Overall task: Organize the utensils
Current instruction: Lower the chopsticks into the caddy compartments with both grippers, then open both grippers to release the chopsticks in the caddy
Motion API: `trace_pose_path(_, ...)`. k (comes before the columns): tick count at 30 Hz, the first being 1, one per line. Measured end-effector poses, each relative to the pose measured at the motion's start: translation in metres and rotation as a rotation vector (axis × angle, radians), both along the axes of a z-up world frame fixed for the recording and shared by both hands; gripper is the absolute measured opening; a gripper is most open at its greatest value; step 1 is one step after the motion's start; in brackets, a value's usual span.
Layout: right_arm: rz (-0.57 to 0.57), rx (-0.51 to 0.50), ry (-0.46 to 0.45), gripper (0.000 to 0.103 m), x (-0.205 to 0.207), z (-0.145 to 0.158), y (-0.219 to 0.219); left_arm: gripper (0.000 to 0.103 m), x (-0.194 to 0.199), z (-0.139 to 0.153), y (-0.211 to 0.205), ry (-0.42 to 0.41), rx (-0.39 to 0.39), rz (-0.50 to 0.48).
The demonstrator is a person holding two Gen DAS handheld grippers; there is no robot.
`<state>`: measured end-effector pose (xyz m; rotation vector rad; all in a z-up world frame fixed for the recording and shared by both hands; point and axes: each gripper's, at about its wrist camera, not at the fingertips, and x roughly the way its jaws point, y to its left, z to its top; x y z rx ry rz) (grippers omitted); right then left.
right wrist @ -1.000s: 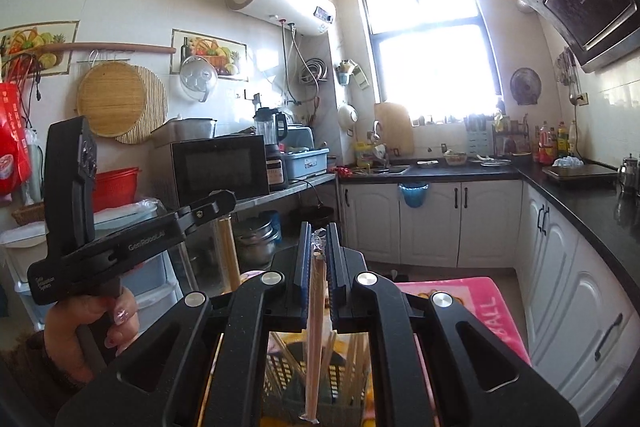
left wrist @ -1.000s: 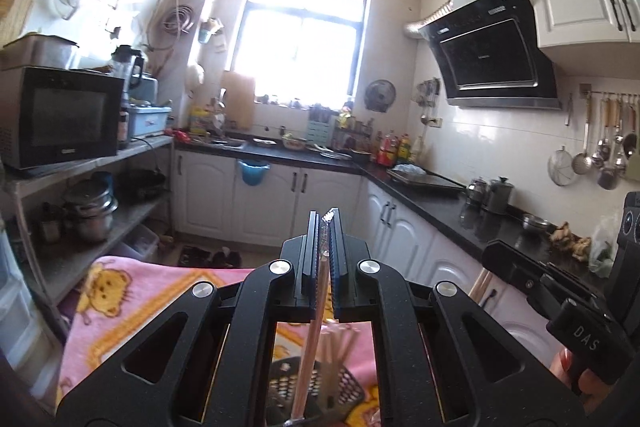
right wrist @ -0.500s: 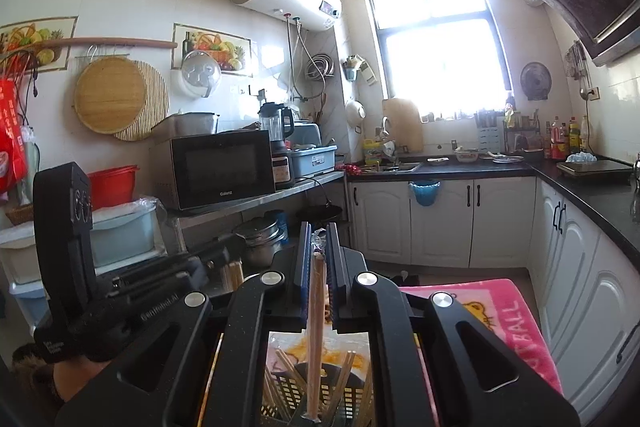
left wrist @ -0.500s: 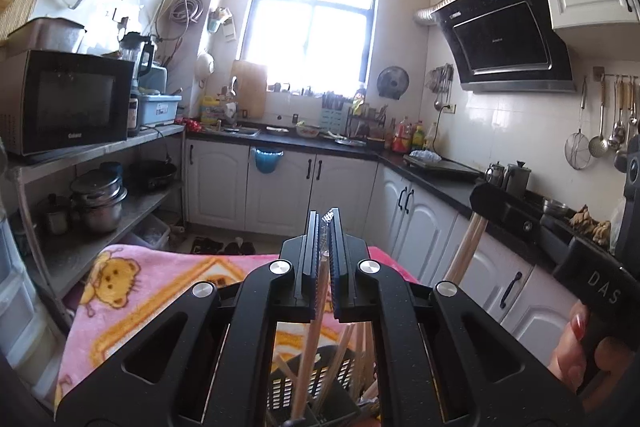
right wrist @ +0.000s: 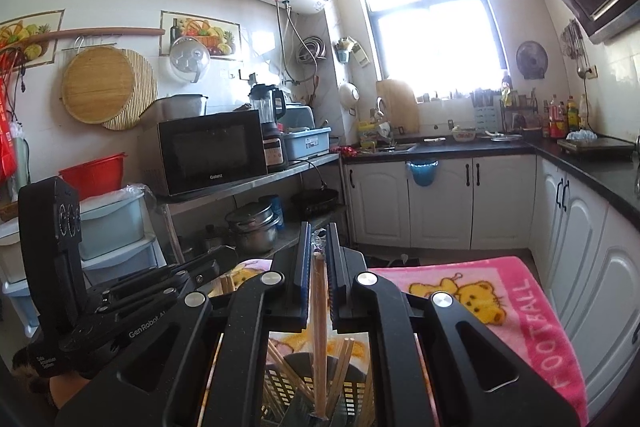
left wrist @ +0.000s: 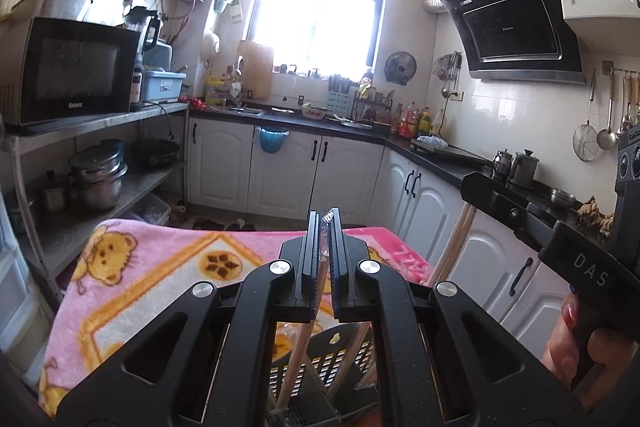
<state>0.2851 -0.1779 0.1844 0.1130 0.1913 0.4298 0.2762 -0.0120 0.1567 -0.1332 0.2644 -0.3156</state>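
Observation:
My left gripper is shut on a wooden chopstick that hangs down into a black slotted utensil basket below. My right gripper is shut on another wooden chopstick, whose lower end stands in the same basket. Several more chopsticks lean in the basket. The right gripper also shows at the right of the left wrist view with its chopstick. The left gripper shows at the left of the right wrist view.
The basket stands on a pink bear-print blanket that also shows in the right wrist view. A metal shelf with a microwave and pots is at the left. White cabinets and a black counter lie beyond.
Both grippers have sunk lower toward the basket, still holding their chopsticks. The chopstick ends now reach deeper into the basket. The other gripper sits lower in each view.

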Motion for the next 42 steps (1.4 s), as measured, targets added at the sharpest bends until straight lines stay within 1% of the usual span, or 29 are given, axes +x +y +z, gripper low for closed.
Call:
trace_pose_path(7, 0.000, 0.009, 0.028, 0.008, 0.009, -0.020, 0.005, 0.002, 0.008, -0.015, -0.001, 0.022, -0.001, -0.003)
trace_pose_path(13, -0.005, 0.019, 0.051, 0.008, 0.015, -0.038, 0.008, 0.002, 0.014, -0.033, -0.001, 0.051, -0.013, -0.013)
trace_pose_path(18, -0.014, 0.023, 0.080, 0.008, 0.018, -0.051, 0.006, 0.002, 0.017, -0.048, -0.004, 0.073, 0.001, -0.021)
trace_pose_path(21, -0.017, 0.015, 0.081, 0.008, 0.017, -0.055, 0.005, 0.002, 0.016, -0.056, -0.006, 0.081, 0.013, -0.025)
trace_pose_path(26, -0.015, 0.005, 0.107, 0.008, 0.015, -0.064, 0.001, 0.002, 0.014, -0.063, -0.007, 0.096, 0.035, -0.025)
trace_pose_path(29, -0.015, -0.021, 0.120, 0.008, 0.011, -0.067, -0.002, 0.002, 0.010, -0.064, -0.006, 0.099, 0.048, -0.019)
trace_pose_path(31, -0.014, -0.033, 0.129, 0.011, 0.008, -0.068, -0.003, 0.002, 0.009, -0.065, -0.004, 0.108, 0.055, -0.013)
trace_pose_path(33, -0.015, -0.046, 0.148, 0.017, 0.006, -0.068, -0.005, 0.002, 0.007, -0.065, -0.004, 0.123, 0.058, -0.006)
trace_pose_path(35, -0.018, -0.070, 0.158, 0.017, 0.003, -0.069, -0.006, 0.006, 0.005, -0.066, -0.002, 0.137, 0.061, -0.008)
trace_pose_path(37, -0.018, -0.088, 0.170, 0.019, 0.001, -0.070, -0.007, 0.019, 0.002, -0.067, -0.001, 0.146, 0.062, -0.017)
trace_pose_path(38, -0.016, -0.097, 0.177, 0.020, -0.001, -0.071, -0.008, 0.022, -0.001, -0.068, -0.001, 0.150, 0.064, -0.017)
trace_pose_path(40, -0.020, -0.115, 0.188, 0.024, -0.005, -0.072, -0.010, 0.032, -0.005, -0.067, 0.001, 0.155, 0.067, -0.016)
trace_pose_path(42, -0.017, -0.121, 0.195, 0.025, -0.009, -0.074, -0.012, 0.035, -0.011, -0.067, 0.003, 0.159, 0.067, -0.015)
